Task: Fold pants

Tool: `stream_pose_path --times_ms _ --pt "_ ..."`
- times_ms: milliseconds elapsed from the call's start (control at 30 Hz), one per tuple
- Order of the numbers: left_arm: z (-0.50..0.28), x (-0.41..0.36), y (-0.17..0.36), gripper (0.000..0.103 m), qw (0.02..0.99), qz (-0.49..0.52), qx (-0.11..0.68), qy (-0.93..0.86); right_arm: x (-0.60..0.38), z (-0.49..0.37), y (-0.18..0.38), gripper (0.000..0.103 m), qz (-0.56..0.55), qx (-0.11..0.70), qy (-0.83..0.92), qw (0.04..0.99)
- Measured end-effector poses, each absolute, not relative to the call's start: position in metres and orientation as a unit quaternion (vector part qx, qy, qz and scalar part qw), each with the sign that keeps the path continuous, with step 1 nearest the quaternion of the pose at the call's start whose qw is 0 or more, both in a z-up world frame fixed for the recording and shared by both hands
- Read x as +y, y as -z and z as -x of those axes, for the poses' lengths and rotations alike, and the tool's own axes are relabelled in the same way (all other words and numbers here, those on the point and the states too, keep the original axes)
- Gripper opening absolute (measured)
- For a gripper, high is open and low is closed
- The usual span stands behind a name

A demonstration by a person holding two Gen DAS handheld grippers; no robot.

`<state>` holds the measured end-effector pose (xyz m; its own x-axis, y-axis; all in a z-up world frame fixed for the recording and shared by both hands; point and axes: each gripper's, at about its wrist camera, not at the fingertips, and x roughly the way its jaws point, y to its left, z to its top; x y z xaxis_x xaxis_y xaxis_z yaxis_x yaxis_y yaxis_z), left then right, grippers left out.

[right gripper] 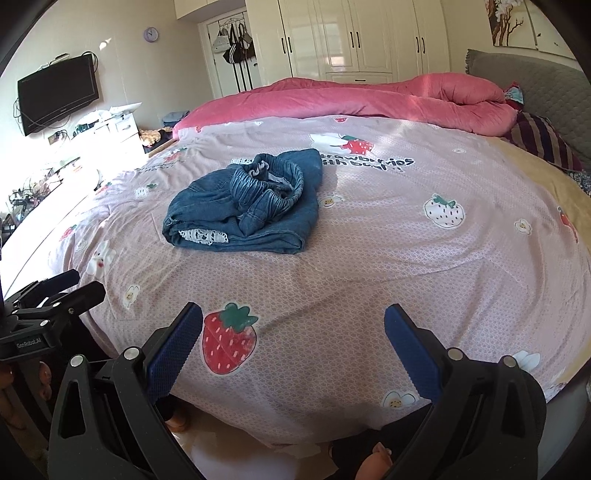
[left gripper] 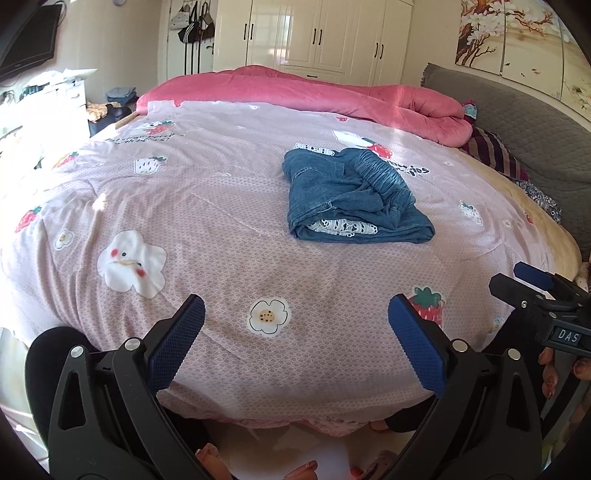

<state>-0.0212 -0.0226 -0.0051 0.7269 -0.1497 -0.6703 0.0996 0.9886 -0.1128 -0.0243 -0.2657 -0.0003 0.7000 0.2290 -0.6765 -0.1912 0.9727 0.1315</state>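
The blue denim pants (left gripper: pixel 354 195) are seen folded into a bundle well ahead of both wide, empty jaws; little seems left.

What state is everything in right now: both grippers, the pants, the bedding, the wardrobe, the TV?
left gripper: open, empty, held over the near edge of the bed
right gripper: open, empty, held over the near edge
pants: loosely bundled, waistband on top, untouched
pink printed sheet: spread flat
red quilt: bunched along the far side
wardrobe doors: closed
TV: off
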Motion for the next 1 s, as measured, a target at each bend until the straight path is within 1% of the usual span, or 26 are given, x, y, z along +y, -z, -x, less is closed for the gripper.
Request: stream_pose_path --times_ms 1000 --pt "0.0227 -0.0242 0.0020 0.093 0.929 0.032 0.362 0.065 -0.2668 0.0268 -0.0003 0.098 -0.026 0.374 -0.105 0.921"
